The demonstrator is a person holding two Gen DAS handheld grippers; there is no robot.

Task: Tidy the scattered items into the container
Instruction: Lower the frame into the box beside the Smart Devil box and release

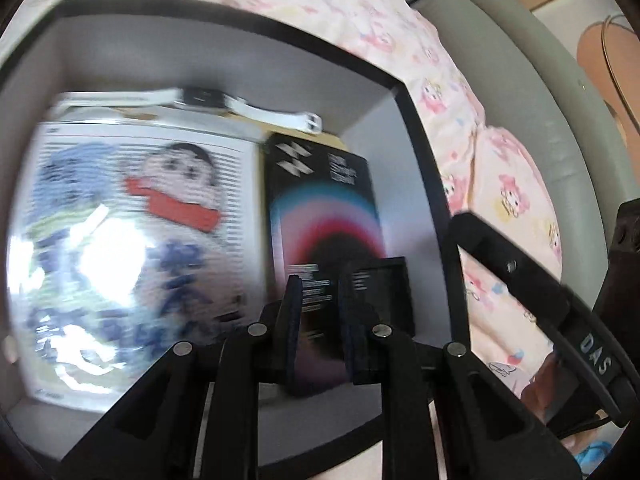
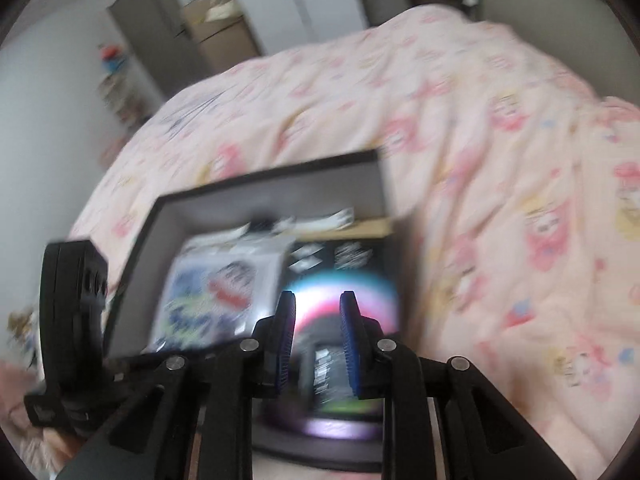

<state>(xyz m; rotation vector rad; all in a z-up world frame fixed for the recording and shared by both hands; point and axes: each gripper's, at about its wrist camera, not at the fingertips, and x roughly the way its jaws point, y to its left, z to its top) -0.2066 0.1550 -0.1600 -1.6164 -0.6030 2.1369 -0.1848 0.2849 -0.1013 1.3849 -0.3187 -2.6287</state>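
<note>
A black-rimmed container (image 1: 424,168) (image 2: 260,178) with grey inner walls sits on the bed. Inside lie a glossy cartoon-printed packet (image 1: 132,220) (image 2: 212,292), a black box with a rainbow arc (image 1: 324,208) (image 2: 344,276) and, along the back wall, a white-strapped watch (image 1: 200,98) (image 2: 312,220). A small black square piece (image 1: 384,292) lies by the right wall. My left gripper (image 1: 320,280) hovers over the near end of the black box, its jaws narrowly apart with nothing pinched. My right gripper (image 2: 318,296) hangs over the same box, also with a gap and nothing gripped. Both views are blurred.
A pink cartoon-print bedsheet (image 1: 500,184) (image 2: 480,160) surrounds the container. A grey padded headboard (image 1: 520,60) runs behind it. The right gripper's body (image 1: 520,280) crosses the left wrist view; the left gripper's body (image 2: 72,320) shows beside the container. Cardboard boxes (image 2: 216,28) stand by the far wall.
</note>
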